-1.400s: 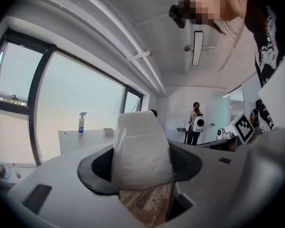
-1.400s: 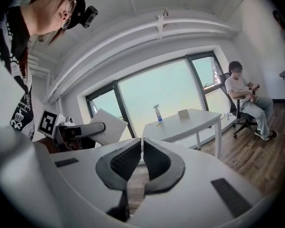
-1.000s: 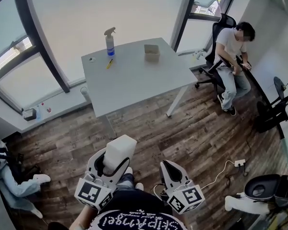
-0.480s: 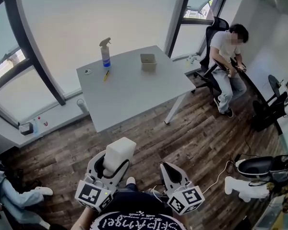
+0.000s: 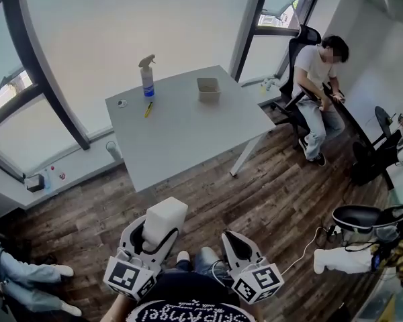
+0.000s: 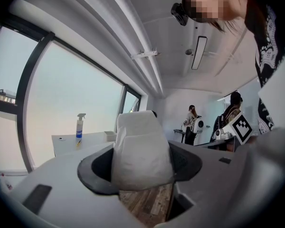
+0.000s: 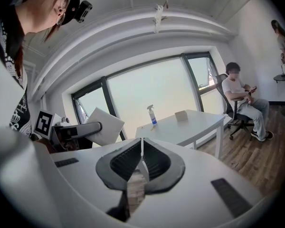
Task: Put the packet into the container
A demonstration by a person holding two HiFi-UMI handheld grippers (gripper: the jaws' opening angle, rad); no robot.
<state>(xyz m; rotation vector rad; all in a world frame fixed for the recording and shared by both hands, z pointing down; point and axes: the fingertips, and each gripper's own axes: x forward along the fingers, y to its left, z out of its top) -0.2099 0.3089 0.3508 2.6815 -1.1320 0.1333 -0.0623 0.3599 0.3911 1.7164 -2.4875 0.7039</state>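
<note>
In the head view the left gripper [image 5: 158, 233] clamps the white packet [image 5: 165, 217]. The container [image 5: 208, 88] sits on the table [image 5: 181, 133], well off at twelve o'clock. The left gripper view shows a low grip, so the packet might slip in transit. In the right gripper view the right gripper [image 7: 141, 160] is pressed together, empty.

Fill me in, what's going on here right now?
A person on the wooden floor holds two hand-held grippers. The left hand-held gripper is shut on a white pillowy soft packet; the right hand-held gripper is shut and empty. The small beige open-topped container sits on the grey table, well away, so the packet is not yet in it.
</note>
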